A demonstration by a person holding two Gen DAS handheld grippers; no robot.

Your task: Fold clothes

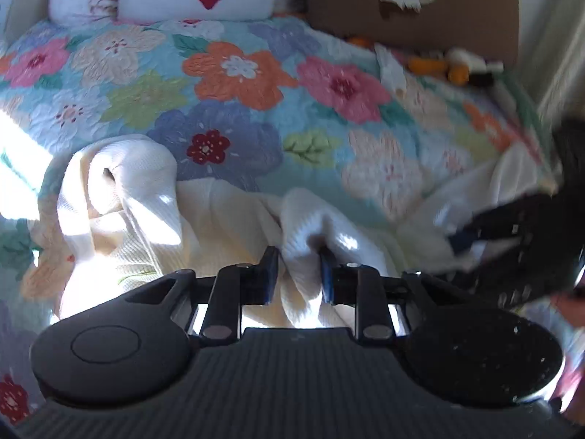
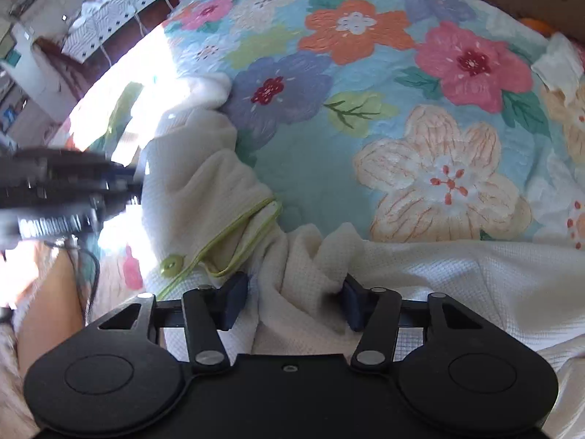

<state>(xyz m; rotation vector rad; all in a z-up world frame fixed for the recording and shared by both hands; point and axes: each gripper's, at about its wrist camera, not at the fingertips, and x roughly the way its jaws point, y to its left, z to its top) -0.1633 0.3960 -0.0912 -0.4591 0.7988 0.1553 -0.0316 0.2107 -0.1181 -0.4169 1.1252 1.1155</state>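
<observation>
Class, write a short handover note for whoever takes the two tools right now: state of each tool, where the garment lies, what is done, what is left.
Left tool: fingers around a bunched ridge of the cream waffle-knit garment, apparently gripping it.
Right tool: jaws wider apart, astride another bunch of the same garment near its green-piped edge and green button; grip unclear.
Garment: crumpled along the near edge of the floral quilted bedspread.
Done: no neat fold visible.
Left: probably spread it flat, then fold.
</observation>
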